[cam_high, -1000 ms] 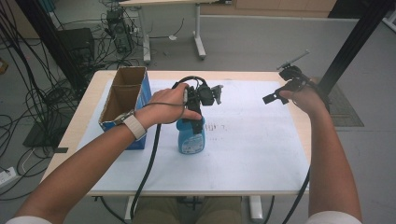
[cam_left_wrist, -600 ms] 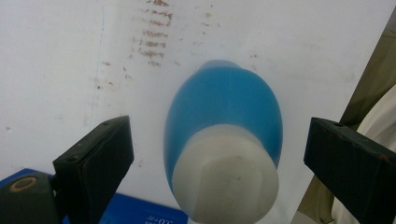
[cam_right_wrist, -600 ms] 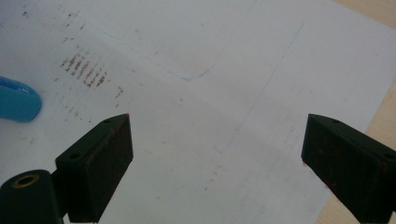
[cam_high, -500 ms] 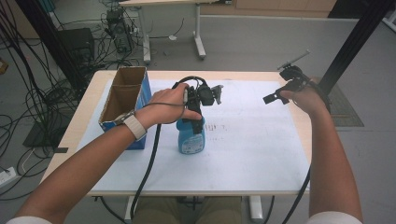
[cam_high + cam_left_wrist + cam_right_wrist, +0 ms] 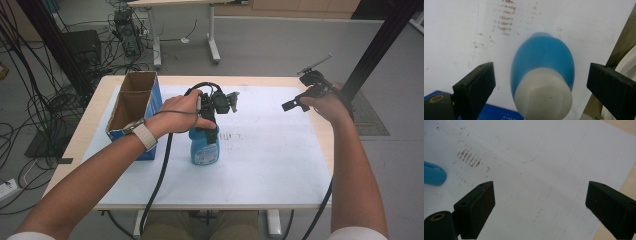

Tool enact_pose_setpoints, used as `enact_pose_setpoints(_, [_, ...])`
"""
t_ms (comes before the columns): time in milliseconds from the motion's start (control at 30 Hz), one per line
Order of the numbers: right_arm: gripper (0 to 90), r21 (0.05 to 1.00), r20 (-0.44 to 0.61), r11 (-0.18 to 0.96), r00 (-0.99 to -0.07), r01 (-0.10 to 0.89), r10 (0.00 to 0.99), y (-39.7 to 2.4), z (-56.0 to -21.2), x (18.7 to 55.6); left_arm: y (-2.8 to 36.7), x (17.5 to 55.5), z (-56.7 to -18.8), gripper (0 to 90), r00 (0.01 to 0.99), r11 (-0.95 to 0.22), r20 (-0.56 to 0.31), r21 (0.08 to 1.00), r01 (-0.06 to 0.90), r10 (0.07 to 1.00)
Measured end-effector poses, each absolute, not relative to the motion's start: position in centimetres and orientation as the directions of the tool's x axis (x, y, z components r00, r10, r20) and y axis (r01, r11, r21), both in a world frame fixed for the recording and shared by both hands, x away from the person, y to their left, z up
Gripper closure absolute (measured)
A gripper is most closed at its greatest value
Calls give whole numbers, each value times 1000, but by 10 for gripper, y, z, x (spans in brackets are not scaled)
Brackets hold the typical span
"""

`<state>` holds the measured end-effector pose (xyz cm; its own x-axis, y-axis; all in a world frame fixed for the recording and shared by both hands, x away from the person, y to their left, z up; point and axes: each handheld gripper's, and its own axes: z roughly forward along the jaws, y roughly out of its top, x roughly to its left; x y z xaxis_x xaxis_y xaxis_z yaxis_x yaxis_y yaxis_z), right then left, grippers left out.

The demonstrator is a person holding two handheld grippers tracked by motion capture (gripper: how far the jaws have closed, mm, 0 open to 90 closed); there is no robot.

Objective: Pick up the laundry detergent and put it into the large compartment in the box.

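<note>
A blue plastic bottle with a white cap [image 5: 542, 75] stands upright on the white paper sheet [image 5: 270, 150], directly below the left gripper [image 5: 541, 82], whose jaws gape wide either side of the cap, seemingly not touching. The right gripper [image 5: 540, 212], well apart, hovers wide open above bare sheet.

Right gripper [image 5: 540, 212]: two black jaws set wide apart, nothing between them, held above the white paper sheet [image 5: 529, 170]. Sheet: faint blue pen lines and creases; a cluster of short reddish-brown marks [image 5: 469, 158] up and left of the left jaw. Blue bottle [image 5: 432, 173]: rounded end at the sheet's left edge, apparently resting on the sheet. Wooden tabletop [image 5: 630, 181]: bare strip past the sheet's right edge.
</note>
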<state>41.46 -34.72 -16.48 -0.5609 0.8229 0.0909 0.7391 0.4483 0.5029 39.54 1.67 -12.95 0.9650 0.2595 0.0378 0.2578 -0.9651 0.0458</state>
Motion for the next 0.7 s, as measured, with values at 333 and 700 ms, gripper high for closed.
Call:
enact_pose_setpoints(333, [89, 502, 91, 448, -561, 740, 823, -347, -165, 415, 17, 395, -129, 87, 964, -964, 38, 49, 261, 263])
enact_pose_setpoints(700, [89, 499, 91, 450, -561, 741, 823, -347, -165, 416, 18, 396, -130, 87, 964, -964, 36, 51, 261, 263])
